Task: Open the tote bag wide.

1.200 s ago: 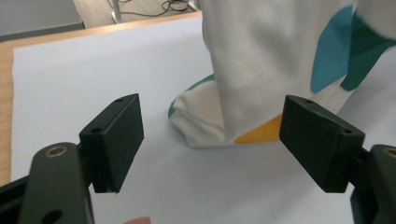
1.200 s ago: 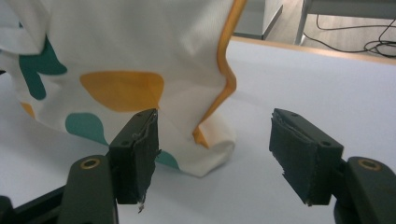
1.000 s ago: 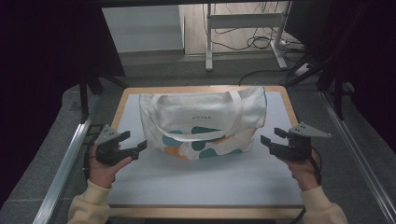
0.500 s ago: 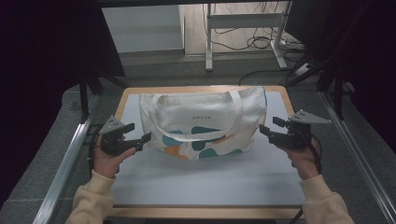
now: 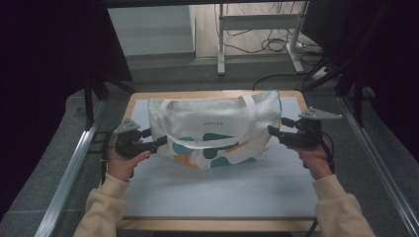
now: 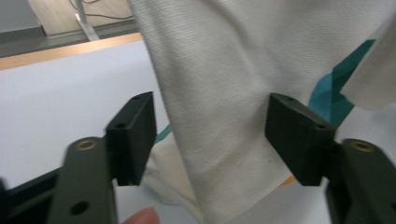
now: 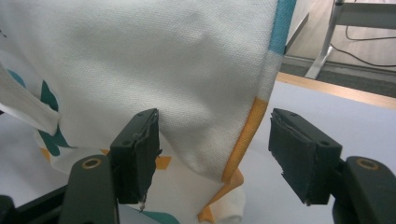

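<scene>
Both grippers are now sitting closer in on the tote bag (image 5: 215, 129) than a second ago, each one having slid up to a side edge of it. It's lying flat across the far half of the white table surface (image 5: 217, 190), its top running along the far edge, handles draped over the front with teal and orange blobs down near its bottom. Left gripper (image 5: 157, 143) is coming at the bag's left edge with jaws spread wide, and in the left gripper view (image 6: 210, 135) you can see the cloth edge hanging right between them, brushing or just short of the right-hand jaw, hard to say which. Right gripper (image 5: 272, 132) is doing the same on the right edge: jaws wide apart in the right gripper view (image 7: 212, 151), with the orange-trimmed seam sitting in the gap and not pinched. Near half of the surface is lying bare in front of the bag, with narrow white strips showing at both side edges.
</scene>
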### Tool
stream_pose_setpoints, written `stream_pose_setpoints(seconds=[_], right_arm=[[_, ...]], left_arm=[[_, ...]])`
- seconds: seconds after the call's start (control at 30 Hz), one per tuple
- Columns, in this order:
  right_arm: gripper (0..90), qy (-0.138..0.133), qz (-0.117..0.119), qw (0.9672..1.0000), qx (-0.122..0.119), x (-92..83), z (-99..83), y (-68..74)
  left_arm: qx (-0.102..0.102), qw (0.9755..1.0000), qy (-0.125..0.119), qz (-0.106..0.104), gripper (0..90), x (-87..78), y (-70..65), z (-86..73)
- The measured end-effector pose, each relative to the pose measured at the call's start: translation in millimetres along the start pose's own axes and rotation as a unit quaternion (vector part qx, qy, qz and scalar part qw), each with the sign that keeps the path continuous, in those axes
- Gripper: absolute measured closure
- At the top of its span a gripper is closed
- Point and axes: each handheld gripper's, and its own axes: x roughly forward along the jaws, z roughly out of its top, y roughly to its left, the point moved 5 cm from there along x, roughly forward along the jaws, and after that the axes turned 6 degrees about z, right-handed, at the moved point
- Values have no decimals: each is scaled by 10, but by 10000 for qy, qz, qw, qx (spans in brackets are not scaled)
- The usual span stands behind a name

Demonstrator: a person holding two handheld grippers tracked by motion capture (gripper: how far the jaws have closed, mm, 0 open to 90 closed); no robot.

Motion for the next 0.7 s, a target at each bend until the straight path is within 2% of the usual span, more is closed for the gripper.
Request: stream_pose_setpoints(seconds=[0.07, 0.1, 0.13, 0.17, 0.23, 0.3, 0.43, 0.57, 0.7], right_arm=[[340, 0, 45, 10000, 37, 8, 1, -10], [388, -10, 157, 9998, 123, 22, -4, -25], [388, -10, 157, 9998, 123, 22, -4, -25], [450, 5, 211, 9997, 154, 34, -12, -29], [571, 81, 60, 9999, 41, 43, -25, -31], [606, 112, -21, 9999, -10, 48, -31, -33], [757, 88, -107, 9999, -61, 46, -35, -23], [841, -7, -179, 9997, -188, 11, -19, 10], [851, -129, -195, 9992, -314, -52, -22, 54]], left_arm=[[-2, 10000, -1, -42, 406, 7, -8, 3], [29, 10000, -5, -45, 452, 13, -13, 10], [29, 10000, -5, -45, 477, 13, -13, 10], [44, 10000, -8, -27, 508, 10, -15, 15], [54, 10000, -14, 3, 598, 4, -17, 16], [71, 10000, -20, 5, 672, -1, -19, 17], [63, 9999, -82, 9, 784, -18, -36, 22], [87, 9998, -189, 34, 840, -54, -45, 21], [121, 9996, -247, 24, 849, -111, -54, -7]])
